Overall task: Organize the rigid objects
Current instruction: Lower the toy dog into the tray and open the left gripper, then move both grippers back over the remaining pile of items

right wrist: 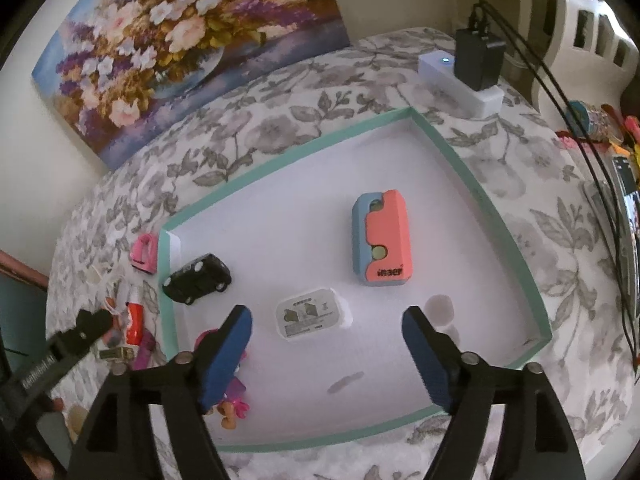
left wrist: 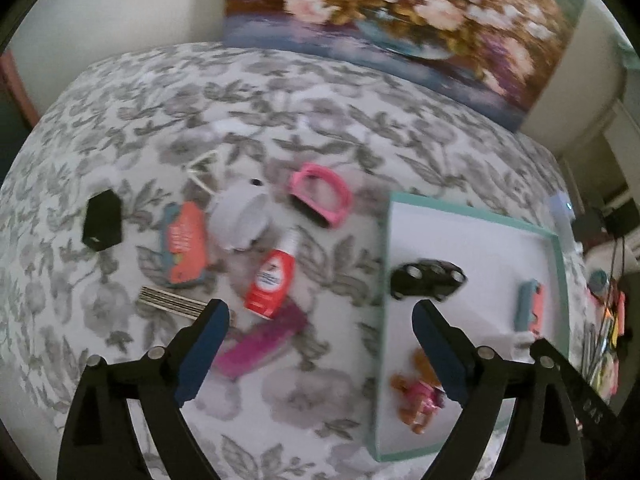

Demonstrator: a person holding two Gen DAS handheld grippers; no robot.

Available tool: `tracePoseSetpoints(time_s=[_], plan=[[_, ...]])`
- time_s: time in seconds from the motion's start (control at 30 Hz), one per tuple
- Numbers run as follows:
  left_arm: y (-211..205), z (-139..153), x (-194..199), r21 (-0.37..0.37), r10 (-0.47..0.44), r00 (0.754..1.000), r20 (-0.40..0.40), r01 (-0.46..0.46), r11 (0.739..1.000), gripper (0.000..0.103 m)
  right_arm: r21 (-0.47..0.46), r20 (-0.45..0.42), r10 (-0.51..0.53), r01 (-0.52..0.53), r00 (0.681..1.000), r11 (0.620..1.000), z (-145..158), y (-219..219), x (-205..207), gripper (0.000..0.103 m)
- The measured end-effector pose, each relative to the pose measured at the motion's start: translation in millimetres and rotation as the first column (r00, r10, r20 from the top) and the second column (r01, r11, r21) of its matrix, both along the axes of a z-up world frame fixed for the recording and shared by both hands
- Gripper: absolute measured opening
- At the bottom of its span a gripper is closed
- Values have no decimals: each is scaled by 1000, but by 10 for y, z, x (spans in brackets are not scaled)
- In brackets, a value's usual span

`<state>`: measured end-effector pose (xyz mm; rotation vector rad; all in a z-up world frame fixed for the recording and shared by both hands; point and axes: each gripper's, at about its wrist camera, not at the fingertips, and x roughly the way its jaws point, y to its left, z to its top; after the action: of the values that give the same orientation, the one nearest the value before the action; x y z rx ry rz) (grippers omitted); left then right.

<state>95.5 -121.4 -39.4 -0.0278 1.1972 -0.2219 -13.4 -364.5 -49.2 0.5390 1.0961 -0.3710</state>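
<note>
On the floral tabletop (left wrist: 280, 92), going left to right, the loose things lie: a black block (left wrist: 102, 220), an orange-and-blue case (left wrist: 185, 245), a grey round object (left wrist: 242, 218), a red bottle (left wrist: 271, 276), a magenta bar (left wrist: 260, 344) and a pink clip (left wrist: 320, 194). The left hand-held gripper (left wrist: 320, 316) hangs wide open and empty above the red bottle and magenta bar. Further right, the teal-rimmed tray (right wrist: 460, 152) already contains a black toy car (right wrist: 198, 279), a doll figure (right wrist: 232, 400), a white pack (right wrist: 310, 312) and a second orange-and-blue case (right wrist: 382, 238). The right hand-held gripper (right wrist: 326, 332) hovers over the tray, spread wide, holding nothing. Sorting appears partway done; next, the left likely needs to descend on the bottle and close.
</note>
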Motion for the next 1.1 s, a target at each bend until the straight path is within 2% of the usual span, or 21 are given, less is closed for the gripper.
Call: tracePoseSetpoints(time_s=[0.13, 0.17, 0.4, 0.77, 0.9, 1.1], plan=[[147, 3, 67, 13, 47, 999, 24, -47, 999, 96, 7, 7, 20, -20, 1000, 1000, -25, 55, 34, 102], [183, 4, 84, 17, 56, 998, 28, -56, 998, 96, 6, 10, 20, -20, 1000, 1000, -23, 65, 40, 103], [513, 22, 227, 31, 142, 988, 60, -144, 989, 96, -19, 64, 35, -34, 997, 999, 59, 174, 90, 103], [1074, 242, 345, 36, 254, 954, 157, -262, 964, 96, -36, 188, 110, -105, 976, 994, 268, 618, 302, 103], [1282, 340, 363, 27, 284, 939, 192, -295, 955, 96, -75, 191, 176, -165, 966, 983, 330, 911, 441, 103], [1568, 402, 404, 9, 333, 918, 216, -343, 939, 96, -66, 180, 275, -267, 945, 961, 336, 1337, 626, 103]])
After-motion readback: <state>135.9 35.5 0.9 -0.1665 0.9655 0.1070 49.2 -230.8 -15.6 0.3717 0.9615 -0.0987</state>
